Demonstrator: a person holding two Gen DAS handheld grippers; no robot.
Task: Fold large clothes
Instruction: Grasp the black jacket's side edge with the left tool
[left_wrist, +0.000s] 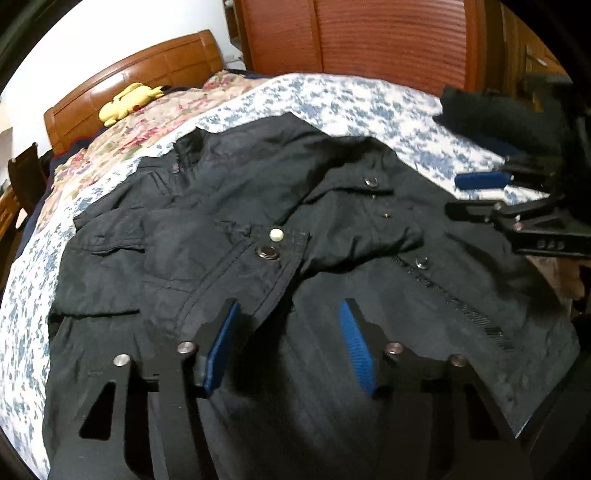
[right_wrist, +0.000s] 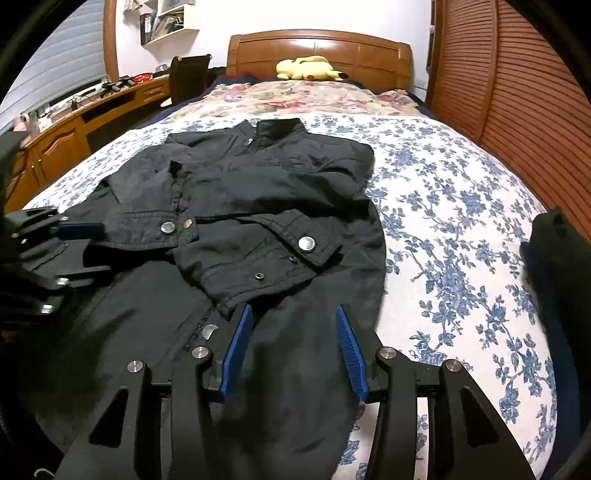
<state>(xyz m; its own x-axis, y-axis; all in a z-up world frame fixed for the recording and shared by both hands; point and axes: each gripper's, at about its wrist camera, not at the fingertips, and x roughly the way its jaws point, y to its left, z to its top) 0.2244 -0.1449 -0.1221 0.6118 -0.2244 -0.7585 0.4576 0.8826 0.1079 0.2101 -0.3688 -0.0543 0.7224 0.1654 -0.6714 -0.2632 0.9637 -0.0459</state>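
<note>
Across the bed (right_wrist: 461, 192), with its blue-flowered sheet, the black jacket (right_wrist: 258, 206) lay spread front-up, its collar toward the headboard (right_wrist: 317, 48) and its hem toward the cameras. Judging by how it lay, the fold was partly done: both sleeves had been brought in over the jacket's chest, their snap cuffs (right_wrist: 306, 243) resting near the middle of the jacket, so the garment made a long narrow shape. What seemed left was to bring the jacket's lower half up over the sleeves, and perhaps fold again to a compact bundle; the body itself was not yet doubled. Another dark garment (right_wrist: 554, 266) sat at the bed's edge, to the jacket's right, and a yellow plush toy (right_wrist: 306, 68) lay beyond the jacket's collar, against the headboard. The right gripper (right_wrist: 295, 354) hung over the jacket's lower right part, its 2 blue pads (right_wrist: 236, 354) spread wide with nothing between them. The left gripper (left_wrist: 288, 347) hovered over the jacket's lower left, likewise parted wide and holding nothing.
</note>
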